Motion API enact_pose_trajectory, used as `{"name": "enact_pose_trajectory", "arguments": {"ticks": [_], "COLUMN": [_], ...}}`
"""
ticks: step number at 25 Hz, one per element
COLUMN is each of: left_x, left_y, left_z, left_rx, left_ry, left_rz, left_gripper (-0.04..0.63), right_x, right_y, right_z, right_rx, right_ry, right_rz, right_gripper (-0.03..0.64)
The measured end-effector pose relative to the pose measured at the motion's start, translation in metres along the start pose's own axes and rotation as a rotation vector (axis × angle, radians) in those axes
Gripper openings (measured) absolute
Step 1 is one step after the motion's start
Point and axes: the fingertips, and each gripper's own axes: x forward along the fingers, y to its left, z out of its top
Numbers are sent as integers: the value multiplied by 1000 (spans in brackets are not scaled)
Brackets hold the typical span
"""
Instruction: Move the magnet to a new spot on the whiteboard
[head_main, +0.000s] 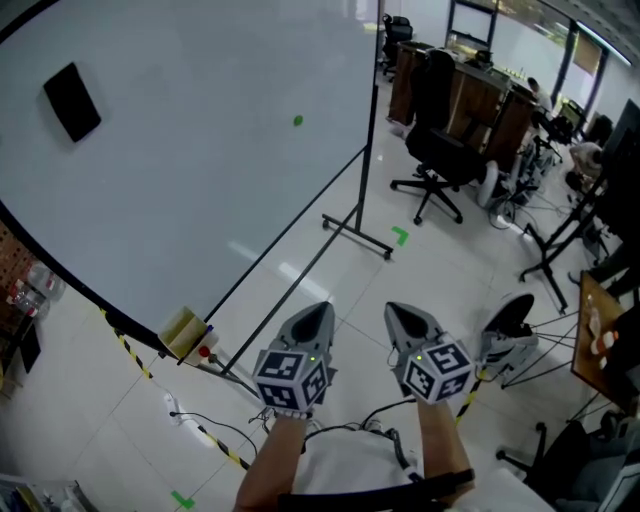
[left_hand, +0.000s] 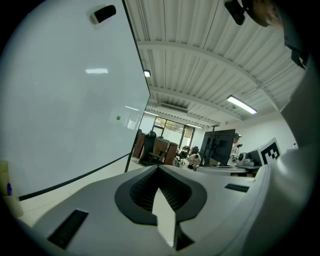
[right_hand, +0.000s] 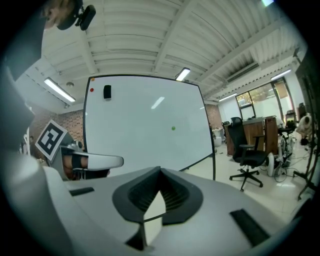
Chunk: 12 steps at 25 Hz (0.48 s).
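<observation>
A small green magnet (head_main: 298, 121) sticks to the big whiteboard (head_main: 200, 180), right of its middle. It also shows as a green dot in the left gripper view (left_hand: 118, 118) and the right gripper view (right_hand: 173, 128). Both grippers are held low over the floor, well away from the board. The left gripper (head_main: 318, 312) is shut with nothing between its jaws, which meet at a point (left_hand: 159, 169). Beside it, the right gripper (head_main: 402, 318) is also shut and empty (right_hand: 160, 170).
A black eraser (head_main: 72, 101) hangs at the board's upper left. A yellow block (head_main: 183, 330) sits on the board's bottom rail. The stand's foot (head_main: 355, 235) crosses the tiled floor. An office chair (head_main: 440, 150), desks and tripods stand to the right; cables lie near my feet.
</observation>
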Motion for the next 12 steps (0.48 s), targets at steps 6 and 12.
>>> {"name": "enact_pose_trajectory", "arguments": {"ticks": [6,12], "left_x": [0,-8], "left_y": [-10,-26], "left_z": [0,-1], "left_rx": [0,6], "left_ry": [-7,-6], "left_rz": [18,29], "left_gripper": [-3,-3], "right_x": [-9,-26], "right_y": [-13,-15], "right_z": [-1,-2], "right_rx": [2,1], "right_ry": [1,7], "right_rz": [-2,-5], "right_gripper": [0,0]}}
